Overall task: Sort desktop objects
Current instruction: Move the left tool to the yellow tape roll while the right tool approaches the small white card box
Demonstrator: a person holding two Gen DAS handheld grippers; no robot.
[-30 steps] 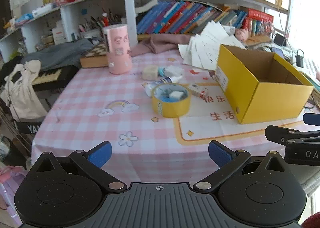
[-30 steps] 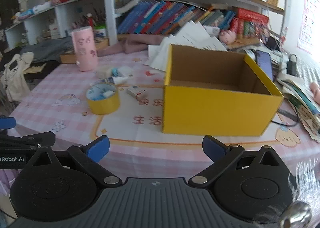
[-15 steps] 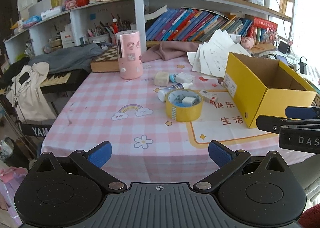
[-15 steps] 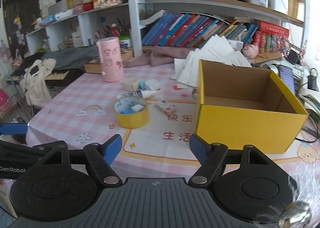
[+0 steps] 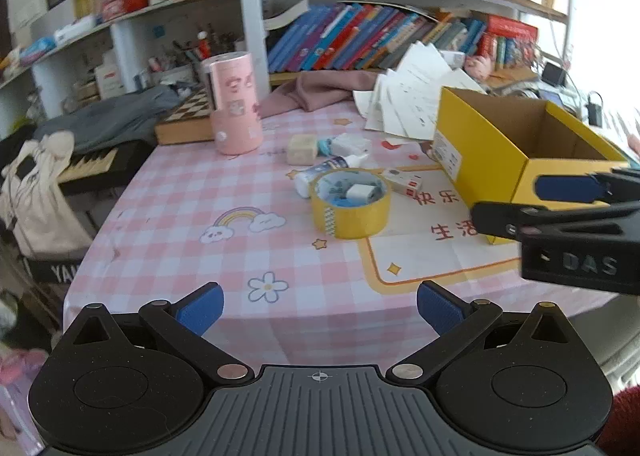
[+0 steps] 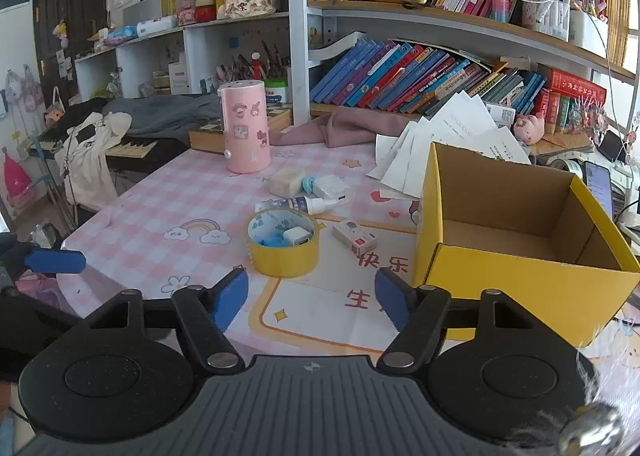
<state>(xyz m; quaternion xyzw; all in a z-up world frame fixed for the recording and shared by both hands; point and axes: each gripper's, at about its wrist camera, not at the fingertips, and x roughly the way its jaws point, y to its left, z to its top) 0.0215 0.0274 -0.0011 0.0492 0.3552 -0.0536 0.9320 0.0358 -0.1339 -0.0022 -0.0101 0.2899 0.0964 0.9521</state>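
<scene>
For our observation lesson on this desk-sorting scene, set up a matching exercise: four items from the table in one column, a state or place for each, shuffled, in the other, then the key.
Column A
1. yellow box
2. tape roll
3. pink cylinder
4. papers

Column B
a. small white block and blue bits inside its ring
b. open and empty
c. fanned out behind the box
d. upright, near the chessboard

Pairs: 1-b, 2-a, 3-d, 4-c
</scene>
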